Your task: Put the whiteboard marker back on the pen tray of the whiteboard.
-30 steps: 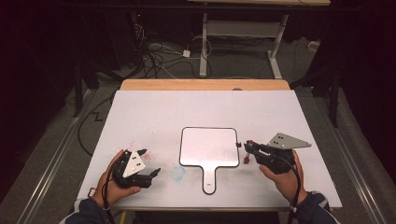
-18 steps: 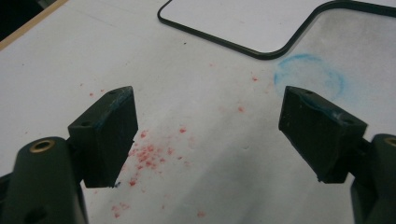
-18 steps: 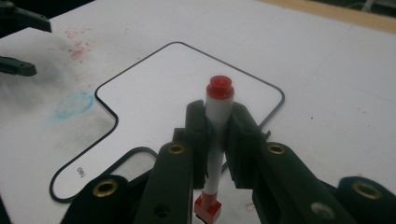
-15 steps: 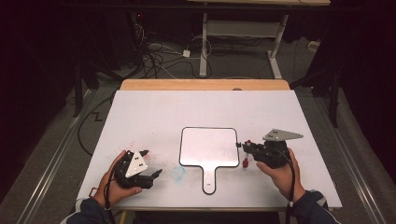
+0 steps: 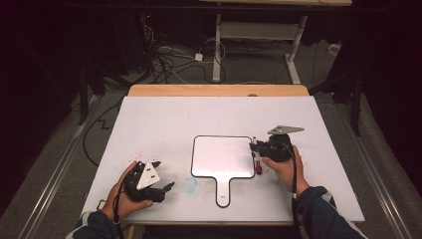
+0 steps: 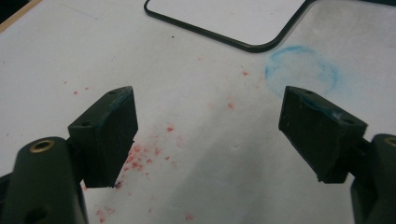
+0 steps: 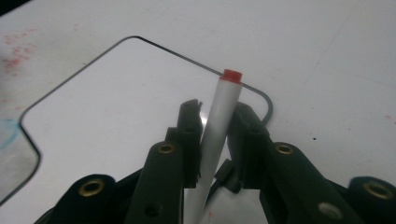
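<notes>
Right gripper view: I find my right gripper (image 7: pixel 212 140) clenched on a white marker with a red end (image 7: pixel 219 126), at the right edge of the black-rimmed paddle-shaped whiteboard (image 5: pixel 221 155). Left gripper (image 6: pixel 210 128) released, over red-speckled white tabletop (image 6: pixel 187 107).

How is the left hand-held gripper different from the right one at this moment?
The left hand-held gripper has its jaws wide apart with nothing between them, while the right hand-held gripper is shut on a marker. The left sits near the table's front edge over red specks; the right is at the whiteboard's right edge. Both are black and held by a hand.
</notes>
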A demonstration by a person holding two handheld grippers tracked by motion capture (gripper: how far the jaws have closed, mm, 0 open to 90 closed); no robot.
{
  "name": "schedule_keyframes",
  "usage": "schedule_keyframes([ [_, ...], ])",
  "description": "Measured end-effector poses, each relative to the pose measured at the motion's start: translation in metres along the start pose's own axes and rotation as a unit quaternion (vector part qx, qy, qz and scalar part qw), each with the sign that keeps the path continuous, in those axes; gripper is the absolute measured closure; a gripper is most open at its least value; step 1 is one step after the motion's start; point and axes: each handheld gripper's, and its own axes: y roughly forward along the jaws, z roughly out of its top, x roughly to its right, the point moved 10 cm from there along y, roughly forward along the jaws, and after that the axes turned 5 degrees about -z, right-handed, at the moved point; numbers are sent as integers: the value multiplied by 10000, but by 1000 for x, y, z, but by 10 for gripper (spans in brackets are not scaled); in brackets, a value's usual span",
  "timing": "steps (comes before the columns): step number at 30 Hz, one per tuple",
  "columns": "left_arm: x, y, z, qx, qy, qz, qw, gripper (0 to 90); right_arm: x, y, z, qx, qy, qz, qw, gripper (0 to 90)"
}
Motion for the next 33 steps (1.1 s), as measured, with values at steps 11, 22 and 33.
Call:
schedule_keyframes([
  [11, 1, 2, 2, -12, 44, -16, 10000, 186, 20, 22, -15, -320, 295, -302, 9986, 600],
  [22, 1, -2, 0, 21, 70, 42, 10000, 186, 13, -12, -1, 382, -517, -456, 9969, 445],
  [33, -2, -14, 5, 226, -27, 252, 9994, 178, -6, -93, -18, 1544, -1772, -888, 9679, 358],
])
